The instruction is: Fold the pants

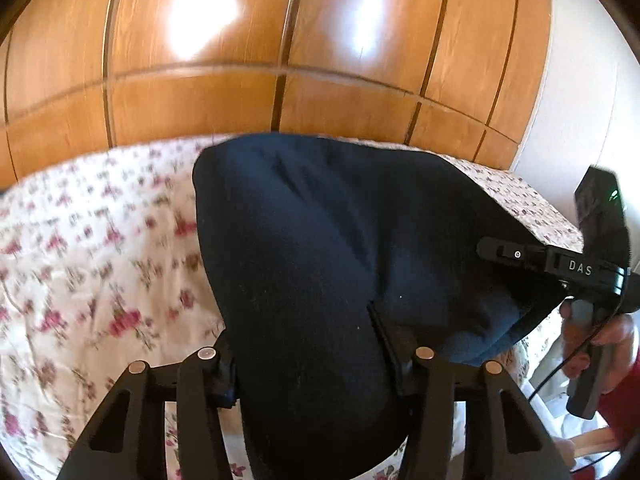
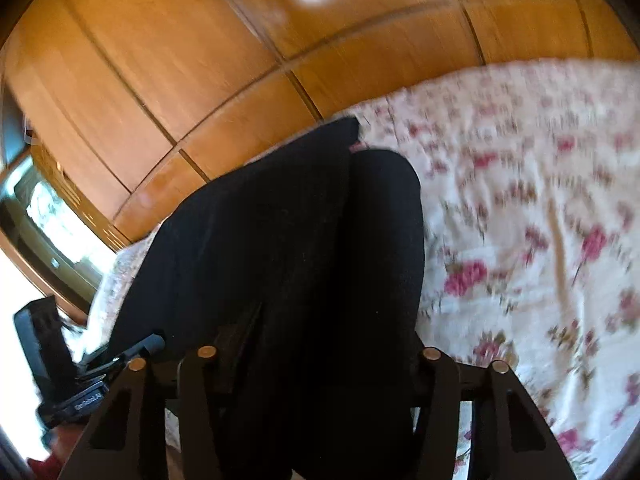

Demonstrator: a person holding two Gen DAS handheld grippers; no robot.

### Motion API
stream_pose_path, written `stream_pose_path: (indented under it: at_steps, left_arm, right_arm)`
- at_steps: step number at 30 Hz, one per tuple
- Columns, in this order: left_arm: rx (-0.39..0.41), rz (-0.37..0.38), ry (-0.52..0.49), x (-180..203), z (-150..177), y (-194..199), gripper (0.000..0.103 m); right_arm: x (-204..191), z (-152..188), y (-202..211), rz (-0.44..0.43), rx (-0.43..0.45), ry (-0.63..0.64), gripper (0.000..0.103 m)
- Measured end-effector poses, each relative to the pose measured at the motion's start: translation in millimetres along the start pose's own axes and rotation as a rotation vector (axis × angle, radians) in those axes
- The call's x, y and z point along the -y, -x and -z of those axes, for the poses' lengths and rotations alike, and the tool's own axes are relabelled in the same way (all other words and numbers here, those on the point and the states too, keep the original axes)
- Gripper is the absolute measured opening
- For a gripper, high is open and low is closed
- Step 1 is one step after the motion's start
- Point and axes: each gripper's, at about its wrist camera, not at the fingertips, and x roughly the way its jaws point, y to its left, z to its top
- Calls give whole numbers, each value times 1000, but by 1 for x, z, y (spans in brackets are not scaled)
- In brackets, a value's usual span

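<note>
- The dark navy fabric pants (image 1: 320, 260) are hanging bunched between the two grippers, lifted over the white bedsheet printed with pink and red flowers (image 1: 100, 260); their far edge is lying on or just above the sheet, near the far side of the bed.
- The left gripper (image 1: 316, 364), a black two-finger tool with round metal pins on its linkages, is pinching a thick fold of the pants — the cloth is filling the whole gap between its fingers and spilling toward the camera.
- In the left wrist view the right gripper (image 1: 496, 250), black with white lettering on its body, is reaching in from the right, its tip touching the right edge of the pants; a hand (image 1: 608, 340) is wrapping around its handle.
- In the right wrist view the right gripper (image 2: 320, 364) is clamping another fold of the same pants (image 2: 288, 240), which are draping away in two dark lobes toward the far left.
- There the left gripper (image 2: 132, 354) is showing at the near left, just beside the dark cloth.
- The flowered bedsheet (image 2: 520, 220) is spreading to the right of the pants, blurred.
- Glossy orange-brown wooden wardrobe panels (image 1: 280, 40) are filling the far background in both views — bright glare patches are sitting on them.
</note>
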Motion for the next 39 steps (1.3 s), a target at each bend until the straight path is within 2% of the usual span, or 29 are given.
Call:
stream_pose_path:
  at_steps: [5, 10, 14, 19, 21, 24, 27, 30, 35, 39]
  left_arm:
    - [35, -41, -3, -3, -25, -11, 52]
    - [74, -79, -4, -22, -69, -35, 52]
    - [85, -113, 3, -30, -99, -70, 52]
    - [69, -122, 80, -51, -124, -117, 53]
    - [51, -121, 86, -58, -131, -137, 53]
    - [41, -139, 44, -65, -133, -164, 54]
    - [67, -131, 14, -71, -124, -172, 62]
    - [60, -118, 49, -82, -125, -173, 69]
    - [59, -153, 37, -76, -123, -171, 74]
    - [57, -198, 42, -76, -122, -172, 87]
  right_arm:
    - [-16, -26, -7, -11, 89, 85, 53]
    - [-6, -69, -42, -25, 112, 64, 53]
    - [-5, -102, -65, -7, 142, 88, 53]
    - [3, -143, -105, 28, 155, 106, 53]
    - [9, -149, -118, 45, 147, 101, 53]
    - [20, -151, -144, 93, 116, 96, 53]
    - [37, -143, -163, 139, 96, 72, 59]
    - [46, -144, -165, 124, 92, 24, 65]
    - [34, -141, -167, 201, 102, 84, 67]
    - [31, -140, -166, 241, 114, 99, 72]
